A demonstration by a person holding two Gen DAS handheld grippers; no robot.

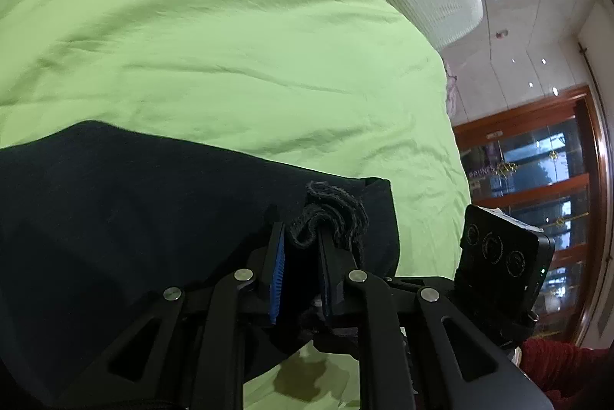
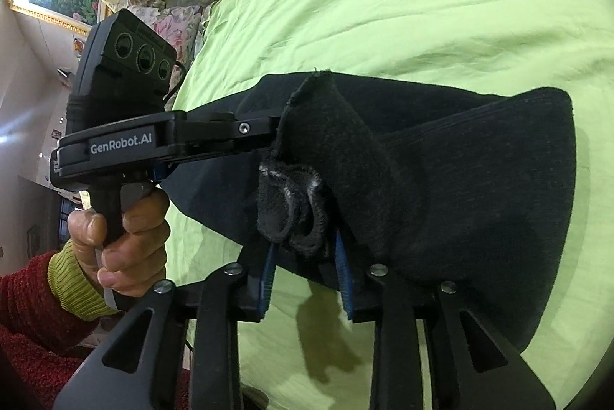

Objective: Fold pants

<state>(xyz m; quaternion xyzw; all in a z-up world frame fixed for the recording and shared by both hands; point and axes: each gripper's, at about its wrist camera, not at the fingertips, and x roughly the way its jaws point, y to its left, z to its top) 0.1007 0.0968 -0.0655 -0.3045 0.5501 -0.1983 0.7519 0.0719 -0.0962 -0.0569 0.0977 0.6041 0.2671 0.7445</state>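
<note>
The pants [image 1: 115, 218] are dark and lie partly on the green bed [image 1: 230, 45], with one end lifted clear of the sheet by both tools.

In the left wrist view, the left tongs [image 1: 301, 237] pinch a bunched edge of the cloth between blue-lined pads. The rest of the garment spreads away to the left over the sheet.

In the right wrist view, the left tool shows at the far left, gripped by a hand [image 2: 122, 241] in a red sleeve. To its right, the right tongs [image 2: 307, 241] clamp a thick fold of the hem, and the pants hang from there across toward the right edge of the bed.

The step in hand looks like carrying the held end over to make a fold. To do it well, both tools should travel together at one height, keeping the edge taut between them so no slack wrinkles in, then lower it squarely onto the matching edge before either lets go.

No container shows in either view.
</note>
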